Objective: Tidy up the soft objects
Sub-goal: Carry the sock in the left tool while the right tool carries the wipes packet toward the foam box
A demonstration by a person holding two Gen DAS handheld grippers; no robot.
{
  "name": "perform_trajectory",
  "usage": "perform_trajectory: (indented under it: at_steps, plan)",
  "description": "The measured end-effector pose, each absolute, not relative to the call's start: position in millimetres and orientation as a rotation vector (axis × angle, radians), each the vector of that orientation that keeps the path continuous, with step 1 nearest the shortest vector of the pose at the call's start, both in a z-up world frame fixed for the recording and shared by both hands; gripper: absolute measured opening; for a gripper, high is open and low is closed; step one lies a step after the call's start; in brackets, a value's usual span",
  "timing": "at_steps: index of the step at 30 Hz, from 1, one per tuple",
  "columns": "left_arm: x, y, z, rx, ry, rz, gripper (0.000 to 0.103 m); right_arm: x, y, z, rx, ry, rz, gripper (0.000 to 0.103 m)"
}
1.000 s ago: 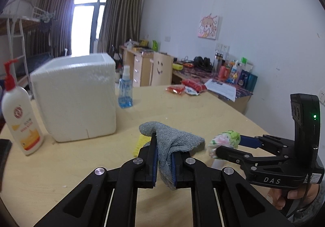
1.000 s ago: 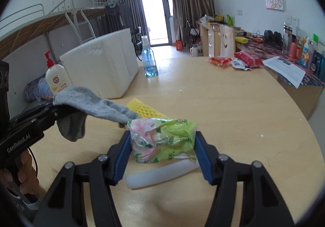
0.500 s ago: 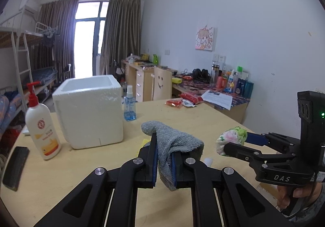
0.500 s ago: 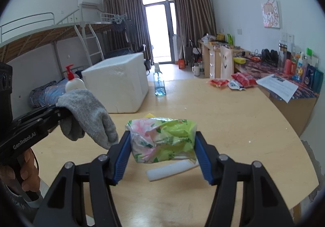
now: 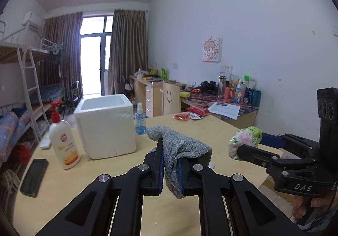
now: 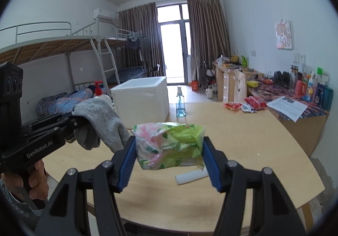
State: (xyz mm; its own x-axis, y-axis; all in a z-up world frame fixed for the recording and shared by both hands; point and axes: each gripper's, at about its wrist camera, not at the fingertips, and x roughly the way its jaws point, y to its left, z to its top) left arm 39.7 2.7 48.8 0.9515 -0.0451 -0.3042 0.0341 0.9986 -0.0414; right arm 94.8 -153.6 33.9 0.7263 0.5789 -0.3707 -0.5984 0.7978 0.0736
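My left gripper is shut on a grey sock and holds it well above the wooden table; the sock also shows in the right wrist view. My right gripper is shut on a green and pink tissue pack, also held high; the pack also shows in the left wrist view. An open white foam box stands on the table ahead of the left gripper, and also in the right wrist view.
A white lotion pump bottle, a black phone and a blue spray bottle stand near the box. A white foam strip lies on the table under the right gripper. Red snack packs lie at the far edge.
Both grippers have risen well above the table with the sock and the tissue pack still held. The table and box now sit lower and farther in both views.
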Motion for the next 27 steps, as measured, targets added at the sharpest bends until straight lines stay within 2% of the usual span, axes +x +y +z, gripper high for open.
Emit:
perform_trajectory:
  at_steps: [13,27]
  plan:
    - [-20.7,18.9,59.7,-0.016,0.215,0.075,0.011,46.2,-141.6,50.4,-0.068,0.280,0.735,0.065]
    - [-39.2,62.8,50.4,-0.039,0.204,0.211,0.011,41.9,-101.3,48.5,-0.105,0.260,0.842,0.065]
